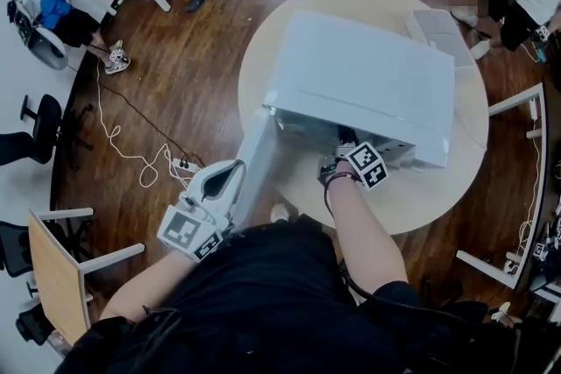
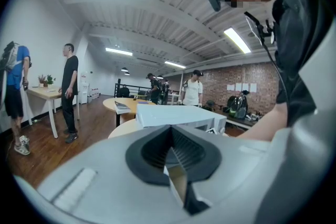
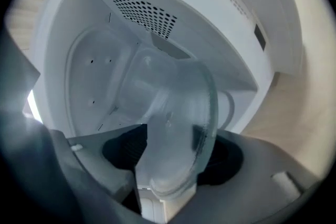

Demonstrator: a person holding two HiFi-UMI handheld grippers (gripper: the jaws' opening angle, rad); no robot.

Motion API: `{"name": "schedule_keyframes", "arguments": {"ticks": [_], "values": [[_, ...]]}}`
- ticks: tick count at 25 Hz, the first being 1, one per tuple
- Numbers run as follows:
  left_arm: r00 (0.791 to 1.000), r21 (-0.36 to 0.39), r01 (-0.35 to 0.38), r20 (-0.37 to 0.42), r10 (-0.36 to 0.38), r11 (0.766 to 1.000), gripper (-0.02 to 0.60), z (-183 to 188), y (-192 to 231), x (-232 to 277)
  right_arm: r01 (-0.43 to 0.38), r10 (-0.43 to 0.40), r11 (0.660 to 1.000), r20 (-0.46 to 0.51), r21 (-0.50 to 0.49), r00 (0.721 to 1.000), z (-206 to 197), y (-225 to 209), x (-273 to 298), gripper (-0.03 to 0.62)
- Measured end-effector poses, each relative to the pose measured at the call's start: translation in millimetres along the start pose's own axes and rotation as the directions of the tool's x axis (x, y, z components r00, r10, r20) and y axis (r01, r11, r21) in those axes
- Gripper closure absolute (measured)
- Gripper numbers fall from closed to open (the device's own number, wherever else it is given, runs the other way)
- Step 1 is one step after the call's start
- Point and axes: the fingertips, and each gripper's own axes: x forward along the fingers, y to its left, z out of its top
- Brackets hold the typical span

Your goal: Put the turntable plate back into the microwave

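Round table [image 1: 259, 64] bears microwave [image 1: 368, 83]; right claw [image 3: 167, 190] holds turntable plate [image 3: 178, 123] inside.

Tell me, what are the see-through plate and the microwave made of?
Turntable plate, held in the right gripper's jaws: looks like clear glass, smooth and shiny, since the cavity shows through it. Microwave: probably painted metal, white and glossy, with punched vent holes inside; plastic cannot be ruled out.

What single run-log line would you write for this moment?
left claw: shut on microwave door | right claw: shut on turntable plate, tilted | step: plate facing cavity, not seated
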Motion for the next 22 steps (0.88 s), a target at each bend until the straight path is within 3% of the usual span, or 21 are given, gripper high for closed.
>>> {"name": "schedule_keyframes", "arguments": {"ticks": [9,14,17,22], "values": [[1.0,0.008,-0.001,-0.004,0.001,1.0,0.575,-3.8,-4.1,4.6,0.006,0.001,0.995,-0.07,0.103,0.998,-3.3,-11.0,-3.1,0.318],[1.0,0.014,-0.021,-0.009,0.021,1.0,0.575,-5.3,-5.5,1.3,0.103,-0.083,0.982,-0.125,0.159,0.989,-20.4,-17.3,-10.7,0.326],[1.0,0.02,-0.028,-0.011,0.028,0.999,0.575,-6.5,-8.7,0.1,0.191,-0.16,0.956,-0.151,0.221,0.976,-35.3,-38.2,-17.1,0.312],[0.999,0.016,-0.045,-0.003,0.045,0.999,0.575,-5.7,-7.5,-3.7,0.178,-0.152,0.944,-0.113,0.279,0.982,-35.9,-56.7,-19.5,0.312]]}}
